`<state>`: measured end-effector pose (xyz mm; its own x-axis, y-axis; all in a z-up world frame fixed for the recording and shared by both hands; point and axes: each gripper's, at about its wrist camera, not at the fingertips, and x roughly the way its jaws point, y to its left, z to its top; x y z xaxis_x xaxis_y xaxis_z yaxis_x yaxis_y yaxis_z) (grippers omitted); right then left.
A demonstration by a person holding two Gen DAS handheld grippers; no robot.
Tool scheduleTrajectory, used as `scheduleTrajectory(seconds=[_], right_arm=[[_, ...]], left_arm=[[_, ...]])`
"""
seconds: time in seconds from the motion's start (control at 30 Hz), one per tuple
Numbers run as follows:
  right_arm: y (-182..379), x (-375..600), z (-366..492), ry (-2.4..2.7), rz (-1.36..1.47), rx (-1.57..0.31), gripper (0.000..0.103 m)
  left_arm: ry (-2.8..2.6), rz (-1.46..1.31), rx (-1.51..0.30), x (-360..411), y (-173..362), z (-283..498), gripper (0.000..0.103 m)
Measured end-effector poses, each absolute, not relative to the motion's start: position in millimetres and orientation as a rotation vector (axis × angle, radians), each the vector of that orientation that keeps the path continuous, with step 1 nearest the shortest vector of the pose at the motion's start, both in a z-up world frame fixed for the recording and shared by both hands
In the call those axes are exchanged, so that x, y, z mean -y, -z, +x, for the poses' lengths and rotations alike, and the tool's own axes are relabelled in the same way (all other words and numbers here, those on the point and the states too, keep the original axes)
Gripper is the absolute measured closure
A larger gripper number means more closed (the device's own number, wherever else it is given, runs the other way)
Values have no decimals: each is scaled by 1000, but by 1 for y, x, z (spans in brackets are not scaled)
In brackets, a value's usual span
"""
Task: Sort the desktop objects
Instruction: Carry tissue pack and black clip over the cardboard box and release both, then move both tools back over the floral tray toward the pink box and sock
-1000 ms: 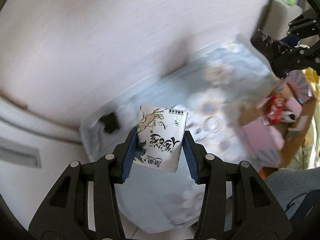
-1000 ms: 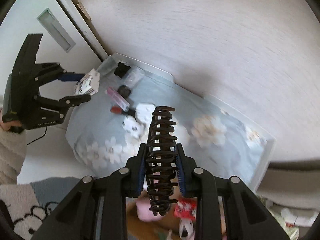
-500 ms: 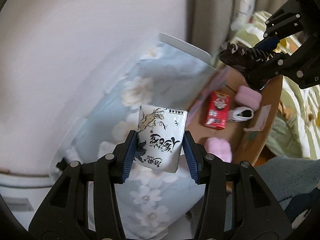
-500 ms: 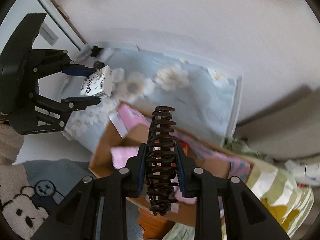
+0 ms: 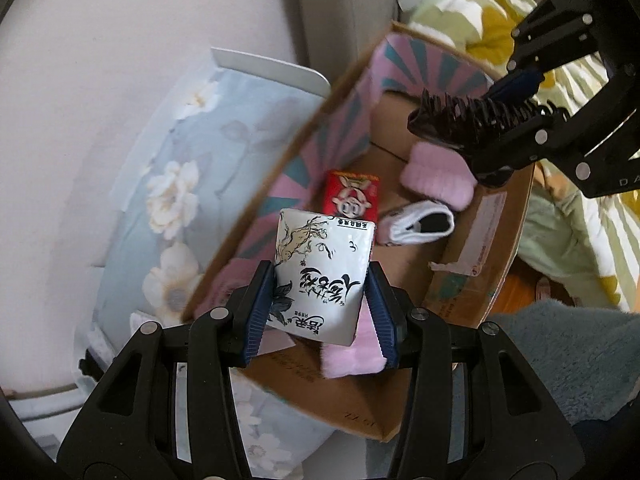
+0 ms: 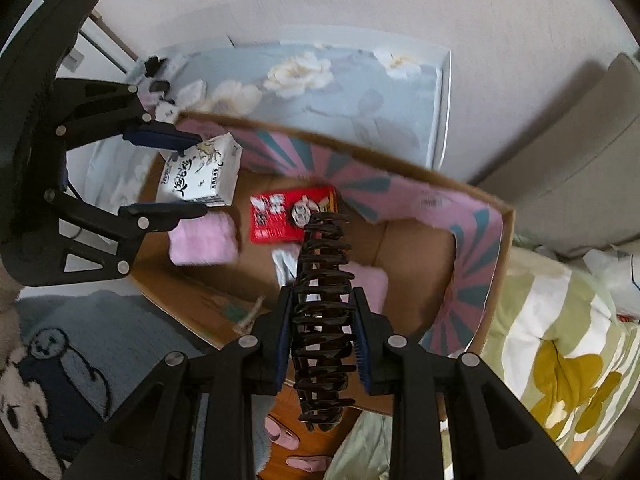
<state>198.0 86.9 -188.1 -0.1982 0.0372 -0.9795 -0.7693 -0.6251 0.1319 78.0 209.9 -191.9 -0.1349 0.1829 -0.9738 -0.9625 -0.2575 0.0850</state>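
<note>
Crowding cardboard box (image 5: 476, 280): red packet (image 5: 352, 199), pink pads (image 5: 438, 176), white sock (image 5: 420, 226).

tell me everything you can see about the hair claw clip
The hair claw clip is long, dark brown and glossy, plastic by the look, with rows of curved interlocking teeth. The right gripper pinches it across its middle, both ends sticking out. It hangs above the open cardboard box, touching nothing else.

The tissue pack (image 5: 324, 276) hides the lower edge of the red packet (image 5: 352, 196). The hair claw (image 6: 322, 312) covers part of the white sock (image 6: 285, 266). Small dark items (image 6: 154, 76) at the floral tabletop's (image 6: 340, 96) far corner are too blurred to identify.
</note>
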Motion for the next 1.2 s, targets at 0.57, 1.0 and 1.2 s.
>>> scheduleTrajectory(seconds=[0.57,1.0,1.2], right_arm=[[208,-94,204,-1853,-1540,-921,62],[183,-112,223,-1853,-1342,-1078,0],[181,-115,214,-1869,-1254,-1173,0]], left_arm=[[-1567,-1213,-1057,-223,208,83,24],[-1763,-1241,-946,-174,163,55,0],[-1820,-1304,-839,-148,155,43,0]])
